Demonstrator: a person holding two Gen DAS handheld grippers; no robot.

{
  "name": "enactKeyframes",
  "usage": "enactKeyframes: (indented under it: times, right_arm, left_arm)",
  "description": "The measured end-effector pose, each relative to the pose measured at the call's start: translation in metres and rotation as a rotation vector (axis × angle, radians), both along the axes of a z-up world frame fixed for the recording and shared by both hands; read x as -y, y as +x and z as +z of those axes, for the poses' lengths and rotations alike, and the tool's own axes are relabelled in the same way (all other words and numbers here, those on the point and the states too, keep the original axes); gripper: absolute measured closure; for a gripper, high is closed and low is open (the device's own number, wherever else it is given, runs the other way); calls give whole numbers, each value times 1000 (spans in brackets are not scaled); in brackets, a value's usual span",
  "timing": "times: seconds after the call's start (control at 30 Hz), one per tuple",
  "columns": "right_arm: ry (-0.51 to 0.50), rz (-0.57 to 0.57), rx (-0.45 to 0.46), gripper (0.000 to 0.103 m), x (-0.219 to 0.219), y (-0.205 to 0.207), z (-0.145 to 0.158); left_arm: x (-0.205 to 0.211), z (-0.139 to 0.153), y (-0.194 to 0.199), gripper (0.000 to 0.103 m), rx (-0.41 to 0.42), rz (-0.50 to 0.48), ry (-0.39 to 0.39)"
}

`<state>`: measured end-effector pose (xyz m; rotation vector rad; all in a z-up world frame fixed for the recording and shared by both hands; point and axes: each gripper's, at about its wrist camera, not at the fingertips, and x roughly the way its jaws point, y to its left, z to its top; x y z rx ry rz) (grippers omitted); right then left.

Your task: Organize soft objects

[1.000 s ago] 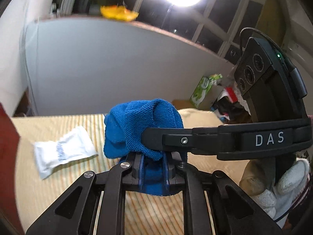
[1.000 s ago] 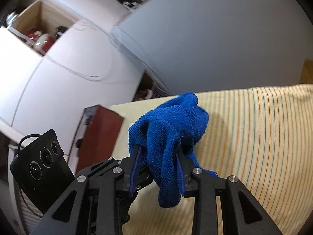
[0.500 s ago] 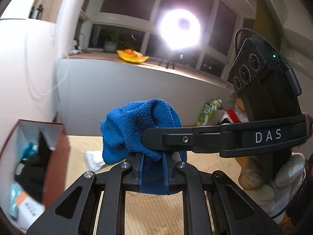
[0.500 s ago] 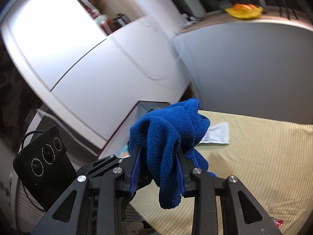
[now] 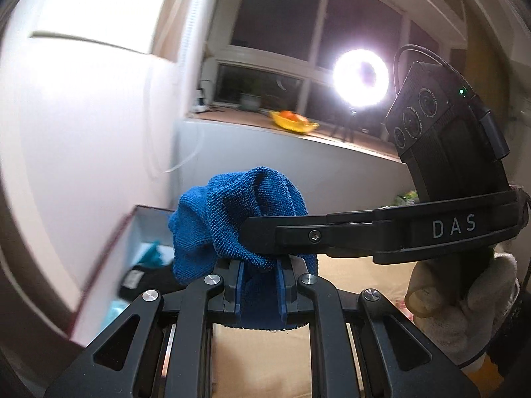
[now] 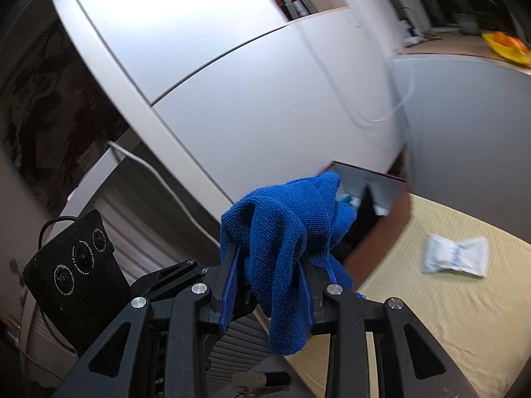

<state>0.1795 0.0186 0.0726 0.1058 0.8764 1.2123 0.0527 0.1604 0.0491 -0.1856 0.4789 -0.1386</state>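
Bed surface (image 6: 464,315): pale yellow, finely striped cloth; the largest item and the landmark for all entries below.

Box (image 6: 381,229): open-topped, dark red outside, pale inside, standing at the far-left edge of the bed surface against the white cabinet wall; dark and teal soft items lie inside.

Blue cloth (image 5: 239,219): knitted-texture towel, bunched, held up off the bed surface near the box, its upper folds overlapping the box opening in the right wrist view (image 6: 285,232).

Left gripper (image 5: 259,285): black, jaws nearly fully closed, blue pads pinching a lower fold of the blue cloth above the bed surface.

Right gripper (image 6: 268,285): black, jaws narrowly parted and clamped on another bunch of the same blue cloth, a tail hanging below the pads.

Gloved hand (image 5: 464,301): white work glove, gripping the right gripper's handle, at the right above the bed surface.

White packet (image 6: 454,255): sealed, crinkled, lying flat on the bed surface, to the right of the box and apart from it.
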Motion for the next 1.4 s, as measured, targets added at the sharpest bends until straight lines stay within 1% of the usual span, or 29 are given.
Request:
enactKeyframes:
  times: [0.13,0.27,0.43,0.6,0.67,0.7,0.73,0.77,0.8,0.87,1.0,1.13,1.23,1.4]
  right_arm:
    - [-9,41,-13,74,-30,-1,-8]
    - [-30,63,-43,74,-59,0,-23]
    - [-72,66,-65,74,-79,5,-43]
    - [-127,47,-76,74,-90,14,-59]
    - [-152,33,-76,72,-92,18,-63]
    - [-155,29,-76,66,-91,19,-64]
    - [-152,18,-72,56,-89,21,-64]
    - [-147,6,-65,51,-87,23,-63]
    - [-144,1,-61,46,-84,24,-63]
    - [-143,-8,-52,44,-80,26,-62]
    - [-154,-24,-35,42,-71,27,-61]
    - [-165,-41,-4,40,-52,23,-60]
    - [-158,-65,4,38,-26,21,-61]
    - [-127,-184,15,38,45,23,-58]
  left_arm:
    - [-24,-10,0,90,-23,52,5]
    - [-42,-23,-2,90,-58,89,5]
    - [-50,-41,11,90,-109,119,12]
    - [-60,-64,31,90,-186,173,40]
    - [-64,-73,37,90,-221,197,54]
    - [-66,-78,41,87,-242,210,63]
    - [-66,-80,43,85,-251,214,66]
    - [-66,-81,42,77,-254,218,68]
    - [-66,-82,43,59,-260,224,70]
    - [-65,-81,43,42,-250,244,76]
    - [-61,-75,40,42,-230,247,72]
    - [-55,-72,30,42,-215,228,73]
    - [-42,-67,28,42,-195,198,70]
    - [-13,-58,28,42,-170,122,82]
